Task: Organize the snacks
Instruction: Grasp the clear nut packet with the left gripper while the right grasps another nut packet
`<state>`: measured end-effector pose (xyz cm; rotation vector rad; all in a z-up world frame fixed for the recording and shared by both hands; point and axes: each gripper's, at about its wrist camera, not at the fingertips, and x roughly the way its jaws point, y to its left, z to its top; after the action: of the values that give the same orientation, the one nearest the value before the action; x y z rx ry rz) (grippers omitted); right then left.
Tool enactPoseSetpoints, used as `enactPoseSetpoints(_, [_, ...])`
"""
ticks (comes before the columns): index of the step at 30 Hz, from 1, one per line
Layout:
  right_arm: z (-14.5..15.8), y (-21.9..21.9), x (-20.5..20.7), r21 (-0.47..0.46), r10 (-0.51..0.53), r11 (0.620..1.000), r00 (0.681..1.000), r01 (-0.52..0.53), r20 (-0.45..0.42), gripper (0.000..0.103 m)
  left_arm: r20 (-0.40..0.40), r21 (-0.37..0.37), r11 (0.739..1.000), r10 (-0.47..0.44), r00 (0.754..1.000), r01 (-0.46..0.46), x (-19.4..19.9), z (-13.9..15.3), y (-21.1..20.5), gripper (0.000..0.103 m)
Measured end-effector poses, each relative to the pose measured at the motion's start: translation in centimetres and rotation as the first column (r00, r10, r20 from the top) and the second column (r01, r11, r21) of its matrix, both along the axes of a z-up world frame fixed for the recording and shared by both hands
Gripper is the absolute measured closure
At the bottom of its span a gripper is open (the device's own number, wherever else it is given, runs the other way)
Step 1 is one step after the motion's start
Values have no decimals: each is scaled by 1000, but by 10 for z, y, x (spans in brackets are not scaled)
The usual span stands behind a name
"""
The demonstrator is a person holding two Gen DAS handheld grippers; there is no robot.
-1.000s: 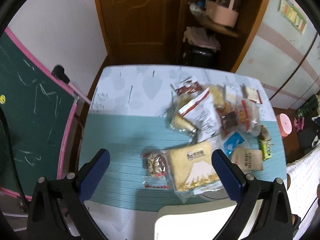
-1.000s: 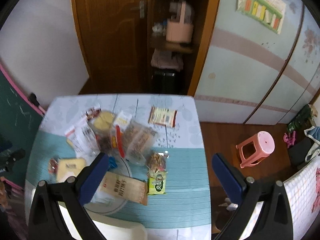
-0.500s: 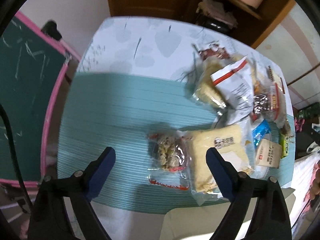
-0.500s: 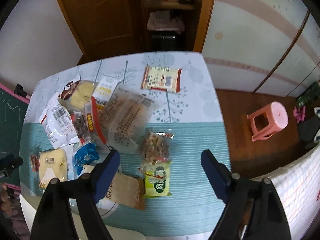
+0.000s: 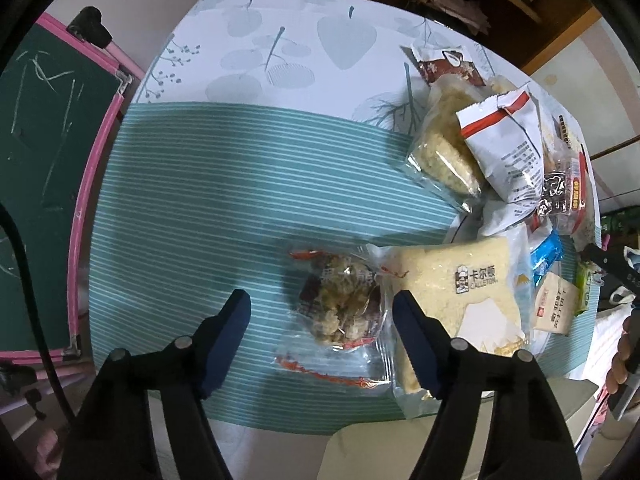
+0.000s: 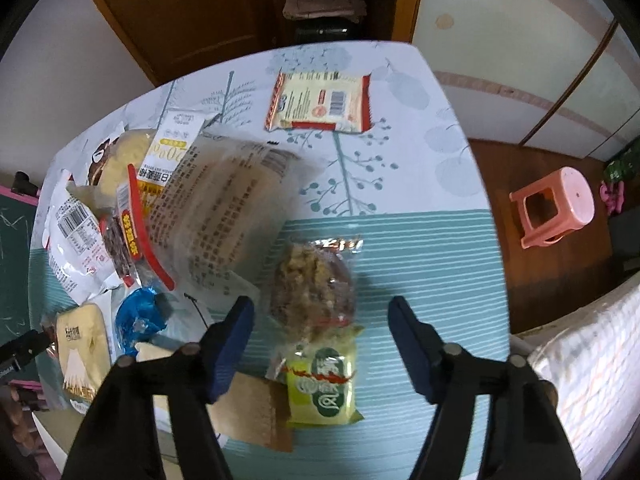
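**Both grippers down over the snacks, jaws narrowing**

Left gripper [image 5: 322,312]: sits closer to the table [image 5: 208,184] than a second ago, and its jaws have just been closing to about half width. A clear nut pack [image 5: 340,312] lies between the fingers, nearer the right one; pads not yet on it, nothing held. Just right of that finger lies the yellow cake pack [image 5: 460,284], touching the nut pack's edge.

Right gripper [image 6: 322,318]: same change, lower and jaws just closing, about half open. A second nut pack [image 6: 314,284] lies between and just ahead of the fingertips; a green pack [image 6: 324,384] lies nearer the camera, overlapping it. No contact visible (some blur).

Reading: two pickups starting at once; sorting barely begun, the pile lies mixed.
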<state>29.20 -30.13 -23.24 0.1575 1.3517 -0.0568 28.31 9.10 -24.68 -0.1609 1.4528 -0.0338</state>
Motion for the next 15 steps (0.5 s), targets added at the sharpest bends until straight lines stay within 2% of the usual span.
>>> enactPoseSetpoints(4, [-5,9,1,-31,23,999,1000,-23,4,43,-19,-3,1000,-2,1000,2,1,-7,-3,42])
enactPoseSetpoints(10, [-8,13,5,-68,39,997,999,-40,-14,43,-30,6,1000,-12,999,12,-3,-14,-3,42])
enactPoseSetpoints(15, [-18,9,13,-46,9,999,999,-11,-42,43,-29,16,1000,-15,999,16,-2,-17,-6,42])
